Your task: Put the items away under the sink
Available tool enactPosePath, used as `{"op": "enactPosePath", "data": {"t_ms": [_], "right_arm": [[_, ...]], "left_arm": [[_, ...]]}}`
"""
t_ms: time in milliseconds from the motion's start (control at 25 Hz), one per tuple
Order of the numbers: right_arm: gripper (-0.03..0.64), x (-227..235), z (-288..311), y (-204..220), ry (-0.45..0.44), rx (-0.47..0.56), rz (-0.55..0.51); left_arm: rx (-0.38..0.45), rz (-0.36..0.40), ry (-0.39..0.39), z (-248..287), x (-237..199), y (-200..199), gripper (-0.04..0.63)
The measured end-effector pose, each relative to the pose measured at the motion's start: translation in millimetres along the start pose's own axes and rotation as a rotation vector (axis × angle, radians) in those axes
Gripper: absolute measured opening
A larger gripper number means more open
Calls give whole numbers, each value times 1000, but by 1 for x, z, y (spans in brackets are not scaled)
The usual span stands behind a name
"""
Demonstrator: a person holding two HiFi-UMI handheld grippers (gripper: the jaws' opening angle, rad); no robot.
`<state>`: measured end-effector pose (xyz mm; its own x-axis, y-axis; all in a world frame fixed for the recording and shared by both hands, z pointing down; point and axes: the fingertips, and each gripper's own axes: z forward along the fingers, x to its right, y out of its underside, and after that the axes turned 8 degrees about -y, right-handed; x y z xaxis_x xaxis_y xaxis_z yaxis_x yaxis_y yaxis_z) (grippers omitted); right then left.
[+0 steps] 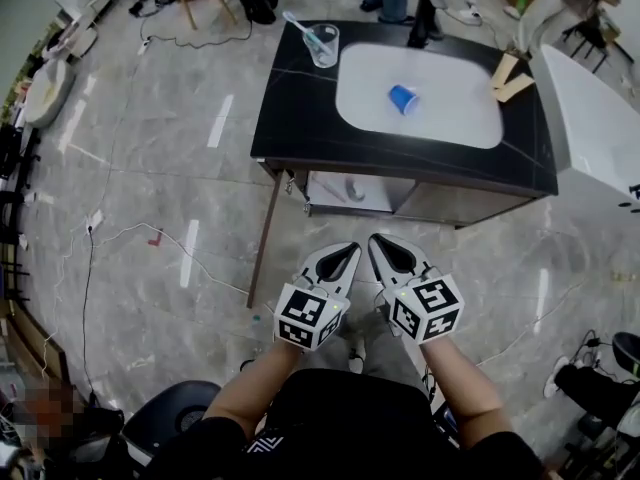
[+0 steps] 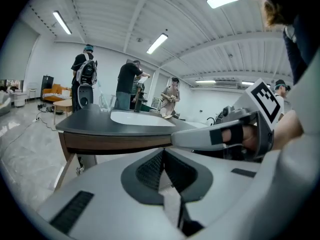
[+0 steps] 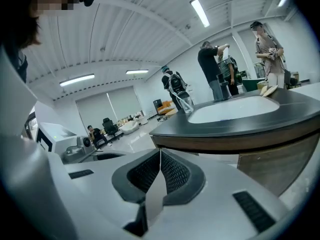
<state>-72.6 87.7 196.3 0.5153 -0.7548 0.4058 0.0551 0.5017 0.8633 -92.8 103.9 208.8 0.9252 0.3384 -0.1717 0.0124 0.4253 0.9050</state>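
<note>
**Two grippers, both closed and empty, short of the sink unit**

Head view: left gripper (image 1: pixel 345 253) and right gripper (image 1: pixel 385 246) sit side by side. Their jaws are together and hold nothing. Bare floor separates them from the black counter (image 1: pixel 300 108). A blue cup (image 1: pixel 403 98) lies tipped in the white basin (image 1: pixel 450 123), and an open shelf (image 1: pixel 355 190) sits beneath.

Left gripper view: the pads (image 2: pixel 150 169) meet with nothing between them. The counter edge is ahead.

Right gripper view: the pads (image 3: pixel 172 171) meet, empty. The counter edge is ahead, to the right.
</note>
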Motion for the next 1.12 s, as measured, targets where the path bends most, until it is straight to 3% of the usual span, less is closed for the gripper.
{"op": "enactPosePath", "data": {"t_ms": [560,1120], "right_arm": [[35,-41,-29,-38,-48,6,-59],[34,-60,-42,-30,-67,19,-46]], "left_arm": [[56,32,-9,-32,6,-51,11],[71,7,-58,-54,10,-47,9]]}}
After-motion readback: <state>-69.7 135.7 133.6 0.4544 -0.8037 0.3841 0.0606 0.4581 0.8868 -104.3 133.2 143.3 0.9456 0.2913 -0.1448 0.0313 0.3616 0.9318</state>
